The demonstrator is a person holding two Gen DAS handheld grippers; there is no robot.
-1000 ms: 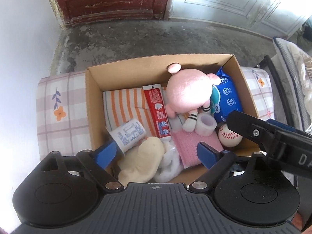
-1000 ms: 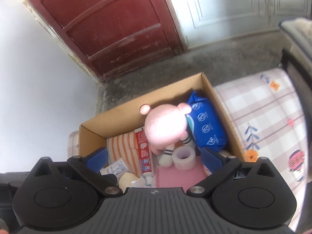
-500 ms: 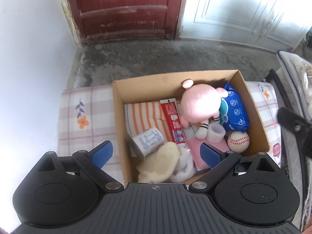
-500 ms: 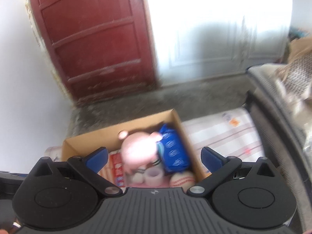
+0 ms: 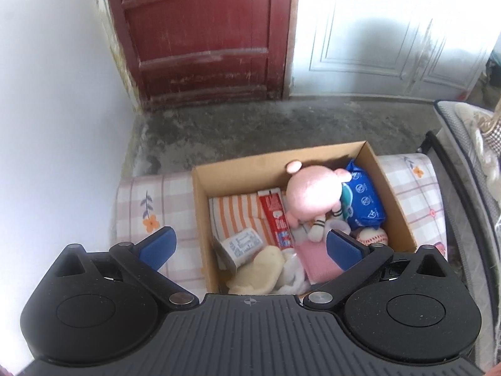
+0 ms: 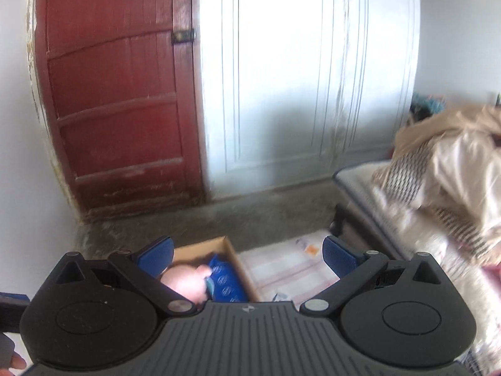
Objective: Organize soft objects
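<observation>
I see a rough grey concrete floor, with a panelled red wooden door, scuffed at the bottom, and smooth white moulded panels behind it. Checked cushion with an orange flower print, soft fabric, sits on the floor; a rectangular corrugated cardboard box rests on it. At the right edge is a quilted mattress with rumpled beige bedding, blurred in the right wrist view. Inside the box: round fuzzy pink plush toy at the back, leaning on a glossy blue plastic pack by the right wall. Orange-and-white striped cloth lies folded on the left, with a flat red toothpaste carton beside it. Near the front are a cream fleecy lump, a white fluffy bit, a flat pink pad and a small white printed packet, tilted. A stitched baseball sits in the front right corner, partly hidden by my finger. Left gripper is above the box's near edge, its jaws opening wide, blue pads gripping nothing. Right gripper is spread wide and empty too, aimed past the box at the floor and cushion.
</observation>
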